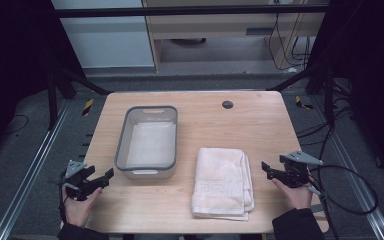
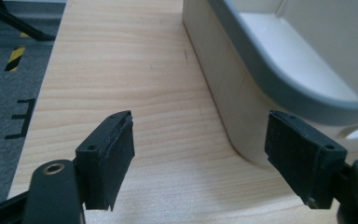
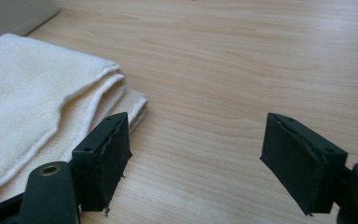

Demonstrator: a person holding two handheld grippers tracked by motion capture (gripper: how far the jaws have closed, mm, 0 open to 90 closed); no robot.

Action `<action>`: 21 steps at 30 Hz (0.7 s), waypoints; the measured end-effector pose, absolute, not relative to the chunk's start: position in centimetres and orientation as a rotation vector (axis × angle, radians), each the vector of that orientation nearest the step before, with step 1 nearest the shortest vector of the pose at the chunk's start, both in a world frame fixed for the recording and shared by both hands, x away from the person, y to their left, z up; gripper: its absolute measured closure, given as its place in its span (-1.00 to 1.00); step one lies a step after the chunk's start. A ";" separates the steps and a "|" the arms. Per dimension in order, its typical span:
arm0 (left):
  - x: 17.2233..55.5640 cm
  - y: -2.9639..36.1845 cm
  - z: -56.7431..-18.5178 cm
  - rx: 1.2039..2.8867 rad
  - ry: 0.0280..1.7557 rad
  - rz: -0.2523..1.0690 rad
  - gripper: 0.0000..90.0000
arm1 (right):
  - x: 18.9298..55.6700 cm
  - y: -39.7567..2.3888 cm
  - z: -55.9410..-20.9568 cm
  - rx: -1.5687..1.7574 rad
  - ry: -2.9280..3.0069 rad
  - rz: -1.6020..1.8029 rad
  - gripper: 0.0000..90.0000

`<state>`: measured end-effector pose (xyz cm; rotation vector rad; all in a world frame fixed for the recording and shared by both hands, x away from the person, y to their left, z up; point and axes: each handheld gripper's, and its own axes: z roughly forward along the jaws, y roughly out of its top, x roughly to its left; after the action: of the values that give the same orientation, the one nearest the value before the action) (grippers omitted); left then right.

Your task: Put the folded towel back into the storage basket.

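A: What do you have in your jaws?

B: Nothing. My left gripper [image 1: 109,174] has its 2 jaws spread wide with just air between them. My right gripper [image 1: 266,168] is the same, wide apart and empty.

A: Where is everything?

B: I use the tub [image 1: 123,135] as my marker. It is a white tub with a grey rim, and it sits on the wooden table [image 1: 205,120]. My left gripper is just beside the tub's near left corner, not touching it. The towel [image 1: 222,181] lies folded flat to the right of the tub, a bit nearer to me. My right gripper is past the towel, on the side far from the tub, close to the towel's edge.

A: Is anything inside the tub?

B: No, I see only its bare white bottom.

A: So how far along are you?

B: Nobody told me the job. I think nothing is done yet. If the towel must go in the tub, all of that is left.
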<state>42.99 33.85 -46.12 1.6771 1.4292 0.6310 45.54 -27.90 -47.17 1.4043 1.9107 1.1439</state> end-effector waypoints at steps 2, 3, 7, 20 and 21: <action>42.8 34.0 -45.8 1.659 1.424 0.622 -0.48 | 45.5 -27.8 -47.0 1.398 1.916 1.141 -0.47; 42.8 34.0 -45.7 1.656 1.422 0.624 -0.47 | 45.4 -27.7 -46.9 1.390 1.915 1.141 -0.47; 42.7 34.0 -45.3 1.642 1.408 0.632 -0.43 | 45.4 -27.7 -46.6 1.388 1.908 1.150 -0.46; 42.9 34.0 -43.9 1.602 1.393 0.634 -0.37 | 45.5 -27.9 -45.3 1.376 1.867 1.180 -0.37; 43.0 34.0 -43.7 1.599 1.389 0.634 -0.37 | 45.6 -27.9 -45.3 1.369 1.866 1.180 -0.36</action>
<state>42.98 33.99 -43.71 1.5991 1.3894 0.6336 45.56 -27.91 -45.26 1.3687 1.8662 1.1798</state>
